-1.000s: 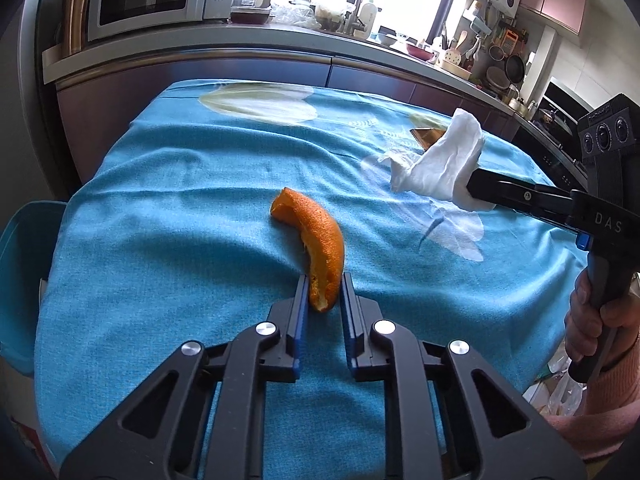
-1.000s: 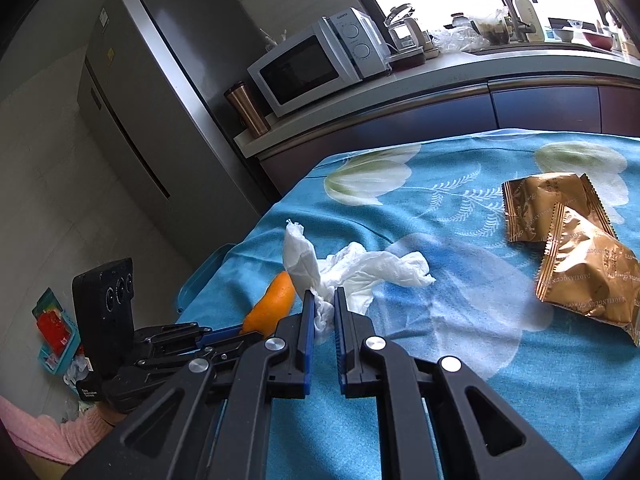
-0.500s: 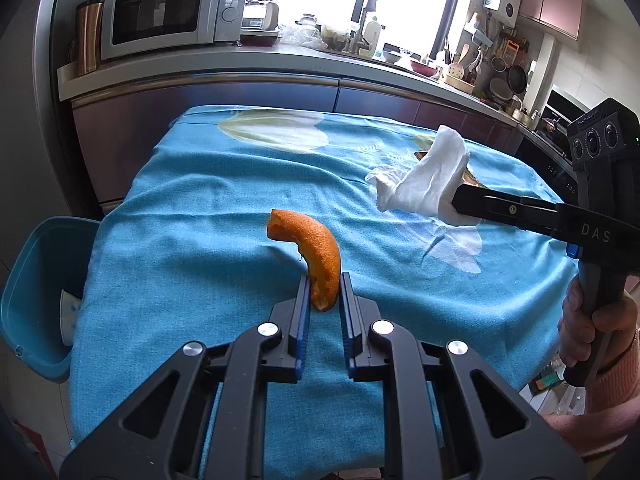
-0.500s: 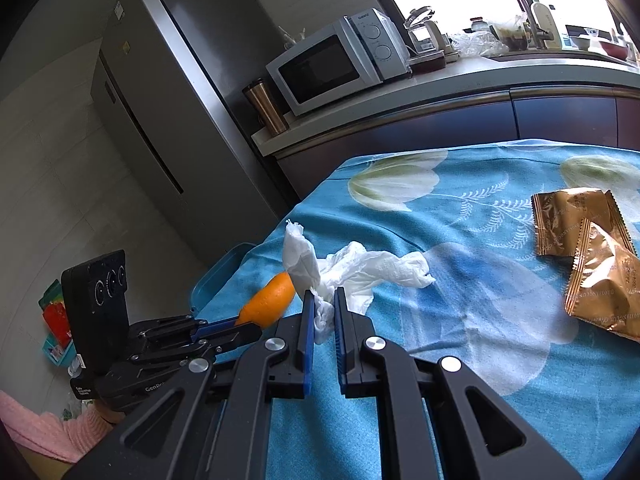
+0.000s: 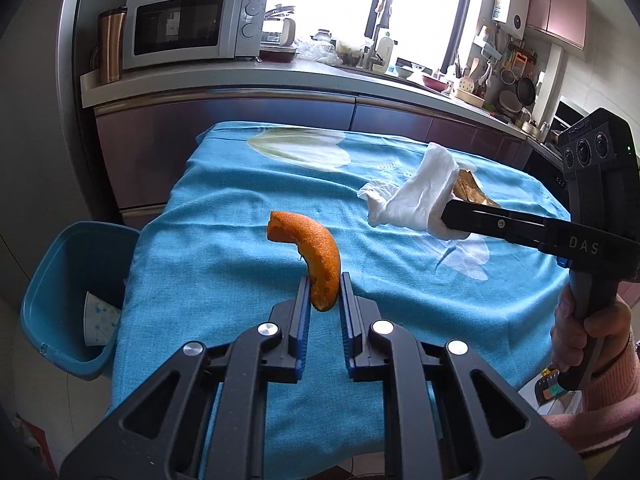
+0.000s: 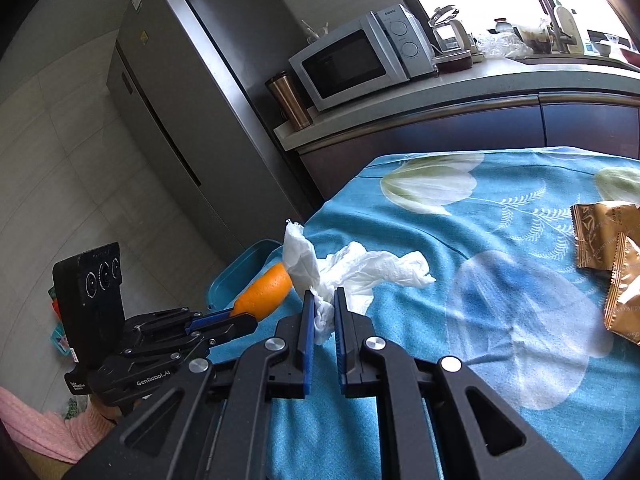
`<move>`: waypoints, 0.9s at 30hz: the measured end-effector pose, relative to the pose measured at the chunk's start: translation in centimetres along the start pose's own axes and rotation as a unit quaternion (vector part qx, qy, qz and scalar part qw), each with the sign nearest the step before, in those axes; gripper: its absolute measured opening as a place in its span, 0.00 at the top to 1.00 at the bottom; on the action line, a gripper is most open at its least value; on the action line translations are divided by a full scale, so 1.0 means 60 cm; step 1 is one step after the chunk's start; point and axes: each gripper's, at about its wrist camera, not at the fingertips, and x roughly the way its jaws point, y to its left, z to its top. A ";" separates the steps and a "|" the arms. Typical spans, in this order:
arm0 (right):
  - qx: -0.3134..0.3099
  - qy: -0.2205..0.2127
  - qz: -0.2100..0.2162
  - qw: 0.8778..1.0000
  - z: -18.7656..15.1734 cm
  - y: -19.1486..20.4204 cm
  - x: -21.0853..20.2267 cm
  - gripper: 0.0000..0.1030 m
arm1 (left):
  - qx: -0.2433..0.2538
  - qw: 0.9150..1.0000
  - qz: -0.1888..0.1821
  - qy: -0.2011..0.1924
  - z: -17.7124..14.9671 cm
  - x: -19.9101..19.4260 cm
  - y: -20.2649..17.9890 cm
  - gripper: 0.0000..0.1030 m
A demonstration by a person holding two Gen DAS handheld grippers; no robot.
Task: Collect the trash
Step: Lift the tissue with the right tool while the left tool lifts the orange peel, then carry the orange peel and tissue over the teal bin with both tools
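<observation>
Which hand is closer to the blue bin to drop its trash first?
The left, most likely. The left gripper, shut on the orange peel, sits at the table edge beside the blue bin. The right gripper, shut on the crumpled tissue, is farther in over the tablecloth.

From my right-wrist view the gold wrappers [image 6: 612, 264] run off the right edge. In the left-wrist view the tissue [image 5: 416, 196] hides most of them. I can't see the bin's [image 5: 52, 280] right side behind the tablecloth [image 5: 224, 248]; the pale scrap [image 5: 100, 320] inside I can't identify.
</observation>
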 end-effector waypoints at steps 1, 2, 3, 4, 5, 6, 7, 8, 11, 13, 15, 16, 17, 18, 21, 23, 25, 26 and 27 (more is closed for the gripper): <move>0.000 0.001 0.003 1.000 0.001 0.002 0.002 0.92 | -0.002 1.000 0.002 -0.001 0.000 -0.003 0.003 0.86; -0.001 0.002 0.005 1.000 0.001 0.005 0.004 0.92 | -0.003 1.000 0.003 -0.002 0.000 -0.006 0.005 0.86; -0.003 0.003 0.006 1.000 0.002 0.008 0.007 0.92 | -0.004 1.000 0.005 -0.003 -0.001 -0.010 0.007 0.86; -0.004 0.004 0.008 1.000 0.003 0.010 0.009 0.92 | -0.005 1.000 0.006 -0.005 -0.002 -0.013 0.010 0.86; -0.005 0.005 0.011 1.000 0.004 0.013 0.011 0.92 | -0.006 1.000 0.008 -0.006 -0.003 -0.016 0.012 0.86; -0.006 0.005 0.012 1.000 0.006 0.015 0.015 0.92 | -0.007 1.000 0.009 -0.007 -0.003 -0.019 0.015 0.86; -0.007 0.006 0.014 1.000 0.006 0.017 0.017 0.92 | -0.008 1.000 0.011 -0.007 -0.003 -0.021 0.018 0.86; -0.007 0.008 0.016 1.000 0.006 0.019 0.020 0.92 | -0.009 1.000 0.012 -0.008 -0.003 -0.022 0.021 0.86; -0.010 0.011 0.021 1.000 0.008 0.026 0.029 0.92 | -0.014 1.000 0.018 -0.010 -0.005 -0.030 0.032 0.86; -0.011 0.013 0.025 1.000 0.008 0.029 0.034 0.92 | -0.017 1.000 0.021 -0.012 -0.004 -0.032 0.038 0.86; -0.013 0.016 0.028 0.999 0.008 0.033 0.039 0.92 | -0.020 0.999 0.025 -0.013 -0.005 -0.037 0.045 0.86; -0.014 0.016 0.030 0.999 0.008 0.034 0.040 0.92 | -0.021 0.999 0.027 -0.014 -0.005 -0.039 0.049 0.86; -0.015 0.017 0.031 0.999 0.009 0.036 0.042 0.92 | -0.022 0.999 0.028 -0.015 -0.006 -0.041 0.052 0.86; -0.017 0.018 0.032 0.999 0.009 0.037 0.043 0.92 | -0.023 0.999 0.030 -0.016 -0.006 -0.043 0.054 0.86; -0.019 0.020 0.035 0.999 0.011 0.040 0.050 0.92 | -0.026 0.999 0.034 -0.017 -0.007 -0.049 0.062 0.86; -0.020 0.022 0.037 0.999 0.012 0.042 0.052 0.92 | -0.027 0.999 0.037 -0.018 -0.007 -0.051 0.065 0.86; -0.022 0.023 0.039 0.999 0.013 0.045 0.056 0.92 | -0.029 0.999 0.039 -0.019 -0.007 -0.054 0.068 0.86; -0.022 0.024 0.040 0.999 0.013 0.045 0.057 0.92 | -0.029 0.999 0.040 -0.019 -0.008 -0.055 0.069 0.86; -0.023 0.025 0.041 0.999 0.014 0.046 0.059 0.92 | -0.030 0.998 0.042 -0.019 -0.008 -0.057 0.071 0.86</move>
